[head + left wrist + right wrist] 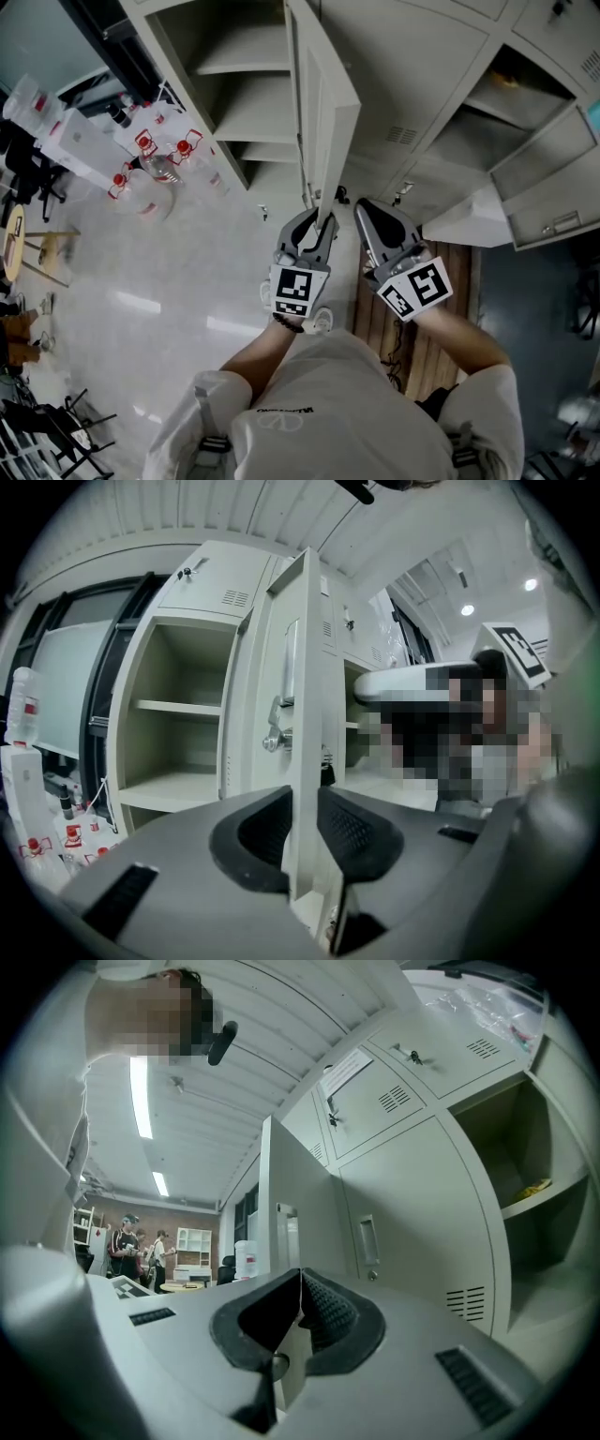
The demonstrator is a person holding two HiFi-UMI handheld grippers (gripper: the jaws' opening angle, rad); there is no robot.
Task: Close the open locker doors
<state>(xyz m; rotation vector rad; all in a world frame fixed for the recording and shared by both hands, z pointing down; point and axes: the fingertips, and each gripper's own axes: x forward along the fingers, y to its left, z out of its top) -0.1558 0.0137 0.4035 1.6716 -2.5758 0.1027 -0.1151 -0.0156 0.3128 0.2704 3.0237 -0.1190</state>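
While the locker (234,94) at left stands open with its shelves showing, its door (323,112) swings out edge-on, and the left gripper (317,225) is clamped on the door's free edge, a pad against each face. Just to its right, the right gripper (367,211) hangs clear of the door, jaws together on nothing. Farther right, a second door (548,202) also stands open.

Pale grey locker door (323,103) (metal latch showing) stands open, edge-on; second door (546,202) open at right
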